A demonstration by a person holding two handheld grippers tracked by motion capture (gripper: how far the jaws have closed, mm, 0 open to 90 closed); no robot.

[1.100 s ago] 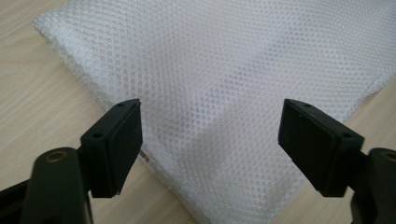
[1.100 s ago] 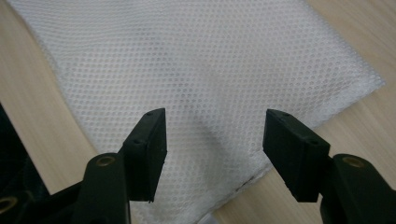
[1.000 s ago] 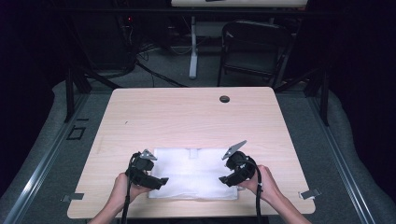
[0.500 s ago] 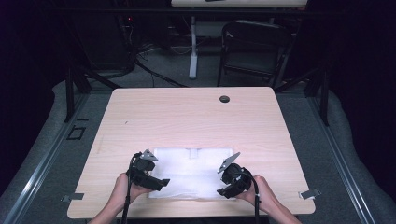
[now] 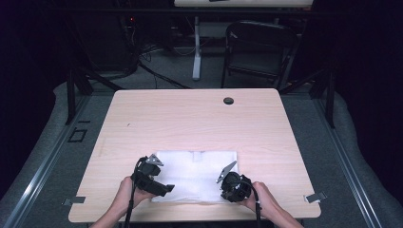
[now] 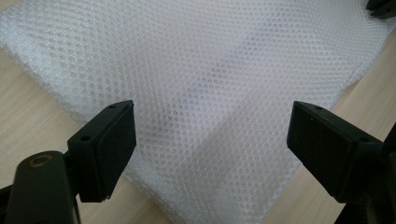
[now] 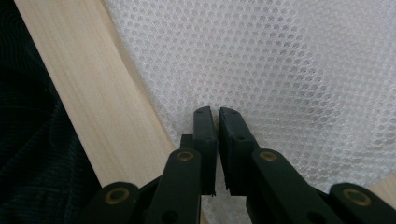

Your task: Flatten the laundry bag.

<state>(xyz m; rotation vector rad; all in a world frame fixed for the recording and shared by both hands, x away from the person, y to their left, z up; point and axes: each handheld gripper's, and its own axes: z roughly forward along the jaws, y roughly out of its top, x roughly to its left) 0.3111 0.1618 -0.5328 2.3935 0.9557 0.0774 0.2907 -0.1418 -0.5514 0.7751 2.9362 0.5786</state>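
A white mesh cloth [image 5: 195,173] lies flat near the front edge of the wooden table [image 5: 190,118]. My left gripper [image 5: 164,188] hovers over the cloth's near-left corner, open, its jaws wide apart with only the cloth [image 6: 210,70] showing between them. My right gripper [image 5: 223,192] is at the cloth's near-right edge. In the right gripper view its jaws [image 7: 217,116] are pressed together on the edge of the mesh cloth [image 7: 280,60], right beside the bare table strip. A hand holds each gripper from below.
A round cable hole [image 5: 228,100] sits at the table's far edge. A dark folding chair [image 5: 259,47] and a table leg stand beyond the table. Small metal clips [image 5: 313,197] stick out at the front corners. Bare wood spans the table's far half.
My right gripper has moved toward the near edge and down onto the cloth's near-right edge. The left gripper has stayed almost where it was.
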